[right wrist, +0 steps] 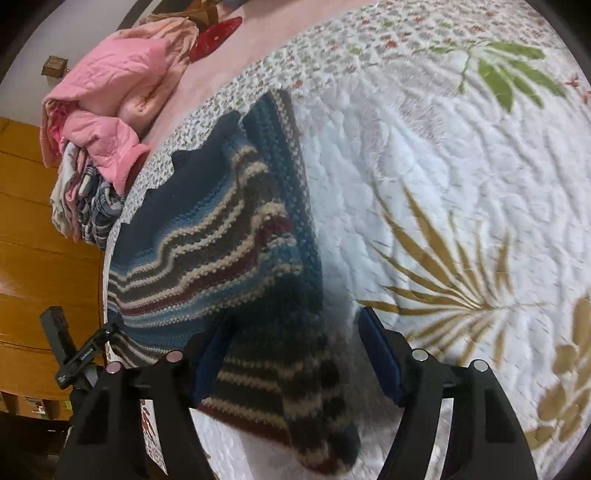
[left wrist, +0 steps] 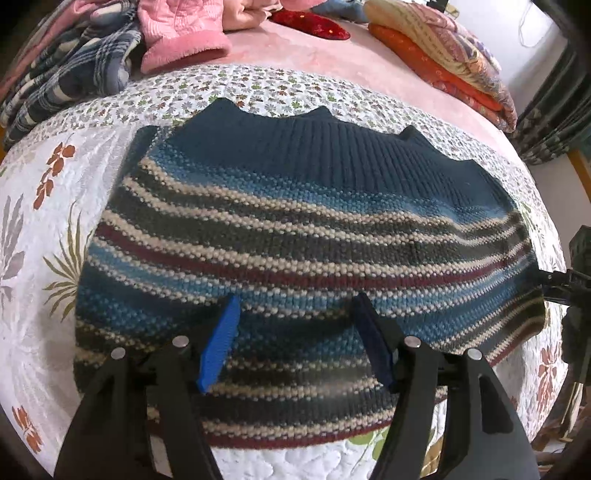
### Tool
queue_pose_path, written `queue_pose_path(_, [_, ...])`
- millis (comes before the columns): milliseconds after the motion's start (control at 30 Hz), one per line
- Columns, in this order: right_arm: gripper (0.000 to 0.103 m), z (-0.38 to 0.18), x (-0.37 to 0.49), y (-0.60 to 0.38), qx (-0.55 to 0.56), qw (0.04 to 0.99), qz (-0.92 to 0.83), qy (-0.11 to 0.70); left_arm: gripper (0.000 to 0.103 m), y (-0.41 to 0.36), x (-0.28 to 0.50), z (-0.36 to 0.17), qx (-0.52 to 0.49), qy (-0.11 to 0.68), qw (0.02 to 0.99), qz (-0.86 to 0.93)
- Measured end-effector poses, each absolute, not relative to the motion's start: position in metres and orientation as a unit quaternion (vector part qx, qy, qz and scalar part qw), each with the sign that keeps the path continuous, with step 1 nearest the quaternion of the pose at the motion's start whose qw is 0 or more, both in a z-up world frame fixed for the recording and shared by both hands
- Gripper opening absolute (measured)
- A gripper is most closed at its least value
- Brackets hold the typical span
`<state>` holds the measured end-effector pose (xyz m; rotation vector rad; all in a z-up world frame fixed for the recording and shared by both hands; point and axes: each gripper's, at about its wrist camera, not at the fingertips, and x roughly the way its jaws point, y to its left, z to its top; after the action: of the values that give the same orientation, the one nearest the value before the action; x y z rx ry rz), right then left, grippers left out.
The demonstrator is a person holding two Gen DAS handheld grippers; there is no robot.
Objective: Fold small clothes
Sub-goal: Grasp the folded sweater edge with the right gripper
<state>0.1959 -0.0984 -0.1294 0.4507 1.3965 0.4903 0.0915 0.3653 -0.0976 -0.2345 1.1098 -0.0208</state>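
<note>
One striped knitted sweater (left wrist: 295, 236) is seen at the centre of the frame, laid on one floral quilt (left wrist: 40, 229). One pink quilted garment (left wrist: 177, 33) and one plaid garment (left wrist: 70, 70) are counted at the upper left. One red cushion (left wrist: 314, 24) is seen at top centre, and one stack of folded blankets (left wrist: 443, 62) at the upper right.

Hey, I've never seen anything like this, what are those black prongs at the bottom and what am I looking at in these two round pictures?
The prongs are two handheld grippers, one in each of a person's hands, each carrying a fisheye camera that looks along its fingers. One picture comes from the left gripper, the other from the right gripper. Both are open and hold nothing. A striped knit sweater lies on a white floral quilt over a bed. The left gripper is over the sweater's middle; the right has one edge of it between its fingers. A pink padded garment lies farther back.
</note>
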Motion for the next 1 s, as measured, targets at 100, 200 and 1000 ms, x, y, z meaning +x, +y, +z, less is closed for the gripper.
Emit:
queue_pose_path(100, [0.056, -0.133, 0.2, -0.092, 0.218, 0.713, 0.229, 0.625, 0.066, 0.369, 0.093, -0.1, -0.123, 0.526, 0.841, -0.015])
queue_pose_path(200, [0.037, -0.134, 0.201, -0.083, 0.23, 0.703, 0.243, 0.627, 0.067, 0.369, 0.093, -0.102, -0.126, 0.526, 0.841, -0.019])
queue_pose_path(1000, [0.022, -0.136, 0.193, -0.097, 0.251, 0.711, 0.215, 0.621, 0.068, 0.369, 0.096, -0.108, -0.112, 0.529, 0.841, -0.03])
